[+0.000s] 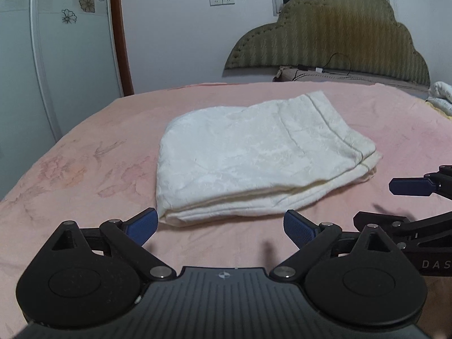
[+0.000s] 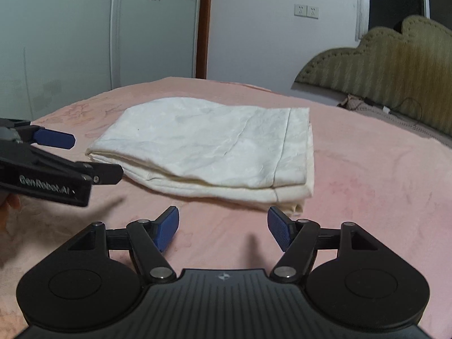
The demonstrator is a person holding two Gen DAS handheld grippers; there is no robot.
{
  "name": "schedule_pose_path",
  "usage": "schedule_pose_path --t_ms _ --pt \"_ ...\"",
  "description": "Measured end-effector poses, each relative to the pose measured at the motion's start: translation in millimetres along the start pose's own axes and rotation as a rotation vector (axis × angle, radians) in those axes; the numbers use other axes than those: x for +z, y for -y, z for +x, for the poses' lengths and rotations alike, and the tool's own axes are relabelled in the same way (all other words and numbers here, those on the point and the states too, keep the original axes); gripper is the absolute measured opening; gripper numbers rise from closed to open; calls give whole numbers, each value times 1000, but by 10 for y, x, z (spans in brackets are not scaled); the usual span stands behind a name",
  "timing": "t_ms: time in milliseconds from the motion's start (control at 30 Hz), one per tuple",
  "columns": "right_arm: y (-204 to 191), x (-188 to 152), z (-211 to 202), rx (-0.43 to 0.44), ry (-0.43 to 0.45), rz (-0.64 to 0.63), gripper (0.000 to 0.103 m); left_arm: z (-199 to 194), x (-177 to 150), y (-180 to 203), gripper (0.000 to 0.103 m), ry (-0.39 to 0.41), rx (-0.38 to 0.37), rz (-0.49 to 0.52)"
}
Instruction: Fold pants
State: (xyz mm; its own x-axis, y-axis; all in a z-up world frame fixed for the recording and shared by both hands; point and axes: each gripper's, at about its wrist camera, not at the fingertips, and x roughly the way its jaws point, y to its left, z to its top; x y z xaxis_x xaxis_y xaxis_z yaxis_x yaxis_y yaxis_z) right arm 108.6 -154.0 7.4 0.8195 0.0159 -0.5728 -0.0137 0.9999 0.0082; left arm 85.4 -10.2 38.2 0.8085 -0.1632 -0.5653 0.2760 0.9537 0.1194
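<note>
Hovering both hand-held grippers, left [image 1: 220, 227] and right [image 2: 223, 227], jaws apart and empty, I am facing the pants [image 1: 254, 163] folded mid-bed [image 1: 84, 169], just ahead, long axis crosswise.

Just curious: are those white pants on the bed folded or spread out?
Folded. The white pants lie as a compact rectangle, stacked layers showing along the near edge.

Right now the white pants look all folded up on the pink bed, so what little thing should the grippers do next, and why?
Probably just draw both back a little. The white pants already lie as a neat layered bundle on the pink bed. The left hand-held gripper and the right hand-held gripper are both open, holding nothing, just short of the bundle's near edge. Nothing looks left to fold.
</note>
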Motion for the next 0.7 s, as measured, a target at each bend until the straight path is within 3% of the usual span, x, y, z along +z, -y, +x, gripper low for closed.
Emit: schedule_pose_path --t_ms 67,200,700 --pt "25 -28 10 12 -19 28 70 17 -52 0 98 -13 11 -21" --pt "40 -106 -28 23 -41 65 83 71 -125 7 98 -41 5 -45" --pt "-141 -170 -42 38 -116 69 86 132 -243 -90 103 -88 125 -75"
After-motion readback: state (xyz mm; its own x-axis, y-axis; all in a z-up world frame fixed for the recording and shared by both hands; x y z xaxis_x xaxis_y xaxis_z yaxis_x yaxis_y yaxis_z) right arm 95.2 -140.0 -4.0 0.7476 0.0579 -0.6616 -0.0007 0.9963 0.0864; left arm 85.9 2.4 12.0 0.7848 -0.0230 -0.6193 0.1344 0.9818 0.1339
